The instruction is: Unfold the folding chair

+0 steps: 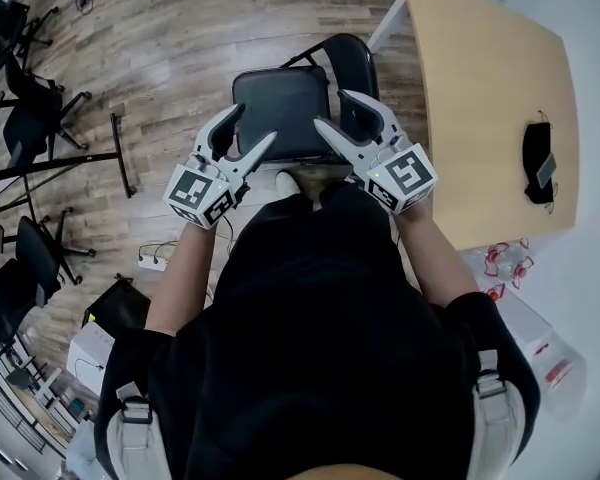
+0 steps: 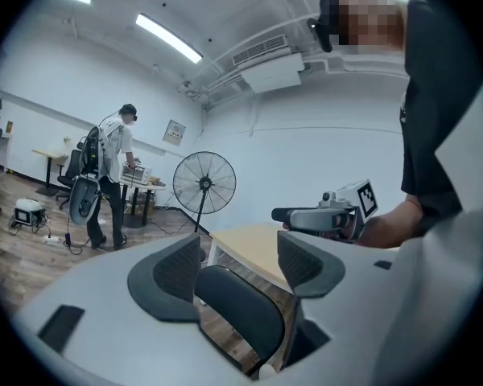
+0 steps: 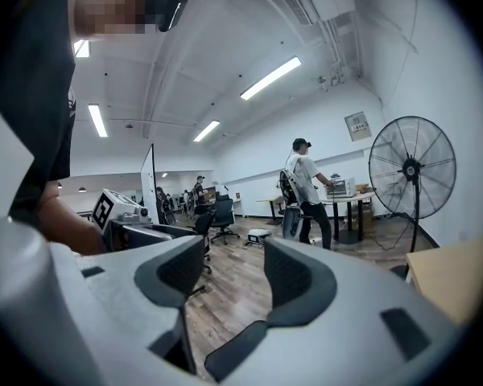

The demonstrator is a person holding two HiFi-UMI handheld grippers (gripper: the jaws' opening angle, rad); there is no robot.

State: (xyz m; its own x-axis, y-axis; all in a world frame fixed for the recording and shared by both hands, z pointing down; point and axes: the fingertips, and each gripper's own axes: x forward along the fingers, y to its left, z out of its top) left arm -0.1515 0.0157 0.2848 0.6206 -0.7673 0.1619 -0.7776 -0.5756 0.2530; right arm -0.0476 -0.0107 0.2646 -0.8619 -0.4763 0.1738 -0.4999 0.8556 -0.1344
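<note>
Our chair (image 1: 280,108) sits at upper centre of the head view, seat flat. The left gripper (image 1: 252,126) and right gripper (image 1: 332,110) hover over it, jaws apart, holding nothing. We judge it stiff and fairly heavy, best gripped at the frame. The table (image 1: 480,98) crowds its right; floor (image 1: 180,48) opens left.

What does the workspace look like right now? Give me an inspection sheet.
Surface: wooden floor; tan table at the right.
Job's things: folding chair stands unfolded, seat flat, backrest up.
Clutter: black object on the table; small red items beyond the table's near end.
Claws: left claw and right claw are both open and empty, held above the chair.
Cables: power strip with its cord on the floor at the left.
Surroundings: office chairs at the left; standing fan; a person at a far desk.
</note>
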